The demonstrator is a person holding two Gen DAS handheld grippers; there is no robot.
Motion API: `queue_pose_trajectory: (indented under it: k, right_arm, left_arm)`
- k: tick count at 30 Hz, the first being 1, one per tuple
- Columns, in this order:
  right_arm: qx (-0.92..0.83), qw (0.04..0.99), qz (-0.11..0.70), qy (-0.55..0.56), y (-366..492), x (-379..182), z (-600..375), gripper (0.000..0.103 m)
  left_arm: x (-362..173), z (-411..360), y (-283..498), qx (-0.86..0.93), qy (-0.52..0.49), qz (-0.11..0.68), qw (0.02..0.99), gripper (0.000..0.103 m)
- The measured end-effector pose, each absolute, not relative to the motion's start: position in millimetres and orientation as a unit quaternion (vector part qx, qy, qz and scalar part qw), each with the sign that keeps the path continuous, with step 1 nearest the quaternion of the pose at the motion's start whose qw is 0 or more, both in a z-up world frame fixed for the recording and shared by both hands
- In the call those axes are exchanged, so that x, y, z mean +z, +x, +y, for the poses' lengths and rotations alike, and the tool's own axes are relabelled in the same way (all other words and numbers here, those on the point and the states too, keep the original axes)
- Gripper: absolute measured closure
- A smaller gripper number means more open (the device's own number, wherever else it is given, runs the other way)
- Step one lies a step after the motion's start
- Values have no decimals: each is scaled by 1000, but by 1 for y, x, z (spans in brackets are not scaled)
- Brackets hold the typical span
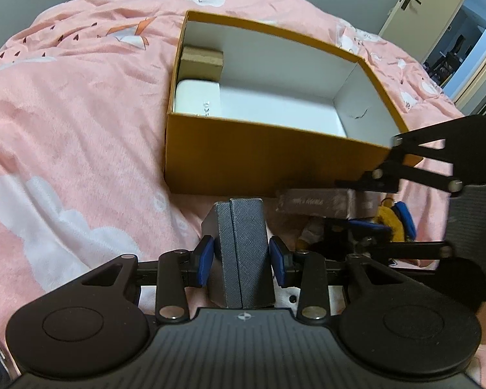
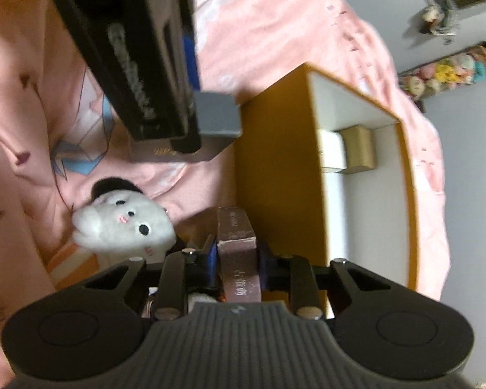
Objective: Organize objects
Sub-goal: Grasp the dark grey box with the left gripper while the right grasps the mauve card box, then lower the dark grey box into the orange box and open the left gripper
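Risk, as judged from this moment: both grippers work close together at the near wall of the open mustard-yellow cardboard box with white lining [image 1: 269,159], which sits on the pink printed bedspread [image 1: 68,123]. A lift by either could knock the other gripper or catch the box wall. The soft bedding gives poor support, so a released item may tip.

The left gripper [image 1: 241,259] has its jaws drawn narrow on a dark grey textured rectangular case [image 1: 239,253], held upright with a seam down its face; the blue pads press both sides. The right gripper [image 2: 236,259] has its jaws clamped on a slim brown-mauve printed carton [image 2: 238,253], standing on edge just beside the box's outer wall. The carton is narrow, and it could twist in the grip.

Inside the box, in the far corner, lie a small tan cardboard packet [image 1: 202,61] and a white flat rounded item [image 1: 196,99], side by side. A white plush toy with black ears [image 2: 123,223] lies on the bedspread, not yet boxed.
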State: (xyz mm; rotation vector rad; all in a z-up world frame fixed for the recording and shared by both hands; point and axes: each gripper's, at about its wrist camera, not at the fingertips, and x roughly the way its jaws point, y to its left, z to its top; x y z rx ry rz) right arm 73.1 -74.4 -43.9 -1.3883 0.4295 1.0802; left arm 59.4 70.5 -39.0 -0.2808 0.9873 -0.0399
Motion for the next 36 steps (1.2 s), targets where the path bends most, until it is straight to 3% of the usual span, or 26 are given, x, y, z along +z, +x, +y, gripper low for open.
queue_pose_trajectory:
  k: [12,20,24,31,36]
  right_arm:
    - [482,732,248,-412,97,56,-108,79]
    - [473,791,256,-292,143,94,-125,79]
    - [435,821,288,-232,182,85,-122,79]
    - [344,839,419,-55,264,16,-118,79]
    - [293,840,455,33,282,-18,-126,79]
  left_arm:
    - [32,72,46,-52,-159,393,904,61]
    - [77,78,82,-54,-140,344,927,61]
    - [66,81,124,-60,-175,359,915,61]
    - [6,78,191,-61,-225,420,877,61]
    - [-30,81,210,-74,-270,448,849,61]
